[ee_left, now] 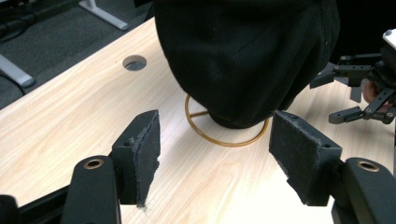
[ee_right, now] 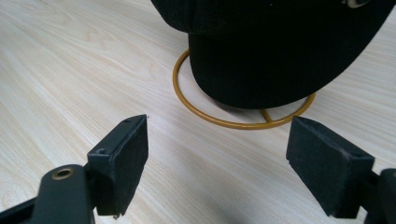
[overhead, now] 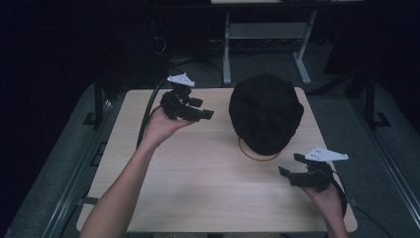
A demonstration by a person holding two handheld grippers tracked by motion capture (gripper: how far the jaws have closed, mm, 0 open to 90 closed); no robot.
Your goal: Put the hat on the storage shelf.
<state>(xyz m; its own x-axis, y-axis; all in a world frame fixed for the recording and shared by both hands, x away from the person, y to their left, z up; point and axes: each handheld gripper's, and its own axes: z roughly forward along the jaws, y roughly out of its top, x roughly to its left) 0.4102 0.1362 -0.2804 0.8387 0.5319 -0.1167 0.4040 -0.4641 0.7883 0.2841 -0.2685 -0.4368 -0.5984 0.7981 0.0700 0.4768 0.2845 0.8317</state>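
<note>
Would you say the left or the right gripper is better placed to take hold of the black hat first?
Probably the left. The left gripper points level at the black hat, open, nothing between. The right gripper, also open, sits low by the gold ring base, facing the brim.

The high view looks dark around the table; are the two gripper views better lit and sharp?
High view: dim, floor nearly black, black hat a flat shape. Left gripper view: brighter, wire stand ring sharp, near pads soft. Right gripper view: evenly lit table, hat fabric without detail.
</note>
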